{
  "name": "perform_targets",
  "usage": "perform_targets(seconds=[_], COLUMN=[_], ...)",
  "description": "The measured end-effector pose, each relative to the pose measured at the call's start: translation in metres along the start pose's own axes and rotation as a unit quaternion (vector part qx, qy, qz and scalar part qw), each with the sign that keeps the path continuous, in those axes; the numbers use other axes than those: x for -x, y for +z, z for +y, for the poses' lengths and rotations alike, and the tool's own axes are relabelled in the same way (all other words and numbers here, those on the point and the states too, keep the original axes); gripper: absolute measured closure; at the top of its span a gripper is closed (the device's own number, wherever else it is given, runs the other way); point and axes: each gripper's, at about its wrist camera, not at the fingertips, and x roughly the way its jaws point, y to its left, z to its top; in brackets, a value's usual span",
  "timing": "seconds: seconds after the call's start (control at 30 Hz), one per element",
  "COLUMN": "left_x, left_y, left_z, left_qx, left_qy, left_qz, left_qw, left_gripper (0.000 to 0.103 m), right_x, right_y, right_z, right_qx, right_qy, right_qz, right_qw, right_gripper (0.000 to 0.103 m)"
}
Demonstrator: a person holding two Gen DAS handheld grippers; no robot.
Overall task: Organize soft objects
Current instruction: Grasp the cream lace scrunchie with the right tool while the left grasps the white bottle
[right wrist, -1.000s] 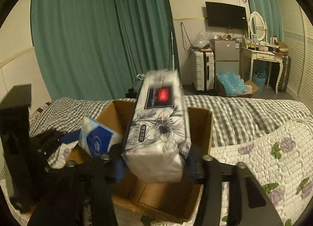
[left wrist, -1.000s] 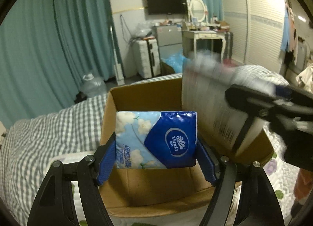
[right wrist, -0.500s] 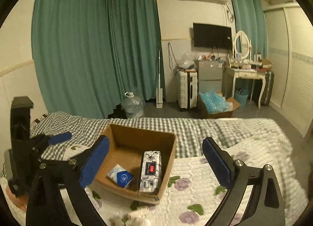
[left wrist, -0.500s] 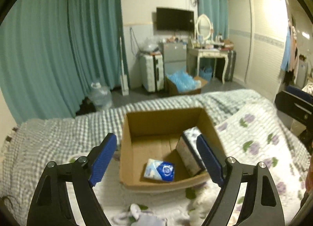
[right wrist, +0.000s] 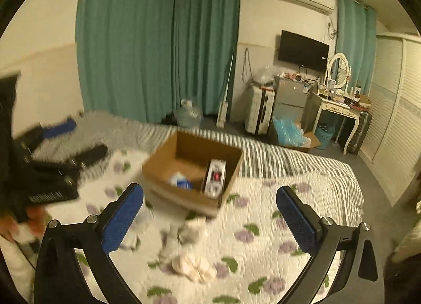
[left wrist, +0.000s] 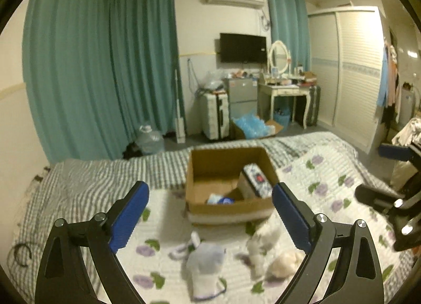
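Observation:
A cardboard box [left wrist: 200,172] [right wrist: 158,167] sits on the bed. Inside lie a blue tissue pack [left wrist: 220,200] [right wrist: 181,181] and a white floral tissue pack [left wrist: 256,179] [right wrist: 215,177] leaning on the right wall. My left gripper [left wrist: 210,214] is open and empty, held back from the box above the quilt. My right gripper [right wrist: 210,214] is open and empty too. Soft things lie on the quilt near me: a pale blue-grey bundle [left wrist: 206,264], a white fluffy item [left wrist: 263,240] [right wrist: 184,235] and a cream plush piece [left wrist: 285,262] [right wrist: 193,267].
The bed has a white quilt with purple flowers [left wrist: 323,188] and a grey checked sheet [left wrist: 92,180]. Beyond the bed's far edge stand a water jug [left wrist: 150,140], a suitcase [left wrist: 214,114] and a dressing table [left wrist: 284,93]. A black cable [left wrist: 22,254] lies at left.
Both grippers let go of their tissue packs into the box, opened, and pulled up and back from it. The soft items on the quilt have come into view.

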Motion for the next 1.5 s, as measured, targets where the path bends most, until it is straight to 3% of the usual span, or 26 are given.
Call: perform_targets(seconds=[0.17, 0.37, 0.5, 0.7, 0.8, 0.87, 1.0, 1.1, 1.2, 1.5], left_x=[-0.009, -0.047, -0.068, -0.077, -0.086, -0.088, -0.086, -0.083, -0.083, -0.107], left_y=[-0.044, -0.114, -0.146, -0.167, -0.175, -0.177, -0.176, -0.173, -0.168, -0.149], left_z=[-0.001, -0.001, 0.002, -0.005, -0.008, -0.011, -0.014, -0.018, -0.027, -0.069], left_qx=[0.009, 0.038, 0.066, 0.047, 0.046, 0.044, 0.041, 0.047, 0.039, 0.022], left_qy=[-0.006, 0.006, 0.005, -0.008, -0.021, -0.023, -0.024, -0.027, -0.018, -0.051], left_qz=[0.036, 0.085, 0.114, 0.126, 0.146, 0.151, 0.153, 0.156, 0.160, 0.168], left_qw=[0.9993, 0.9957, 0.9913, 0.9909, 0.9880, 0.9873, 0.9871, 0.9862, 0.9862, 0.9843], left_gripper=[0.007, 0.007, 0.007, 0.007, 0.007, 0.007, 0.007, 0.008, 0.008, 0.009], right_x=[-0.038, -0.107, -0.145, -0.188, -0.192, -0.193, -0.190, -0.180, -0.165, -0.148], right_y=[-0.054, -0.116, -0.148, -0.185, -0.186, -0.186, -0.184, -0.177, -0.165, -0.121], right_z=[0.011, 0.008, 0.005, 0.000, 0.000, -0.003, -0.008, -0.010, -0.016, -0.056], right_qx=[0.003, -0.014, -0.039, -0.104, -0.104, -0.109, -0.123, -0.125, -0.126, -0.077], right_qy=[0.007, 0.001, 0.019, 0.047, 0.041, 0.035, 0.034, 0.034, 0.037, -0.009], right_qz=[0.058, 0.133, 0.183, 0.258, 0.256, 0.253, 0.242, 0.223, 0.202, 0.162], right_qw=[0.998, 0.991, 0.982, 0.959, 0.960, 0.961, 0.962, 0.966, 0.971, 0.984], right_gripper=[0.001, 0.001, 0.002, 0.006, 0.012, 0.024, 0.057, 0.069, 0.071, 0.070])
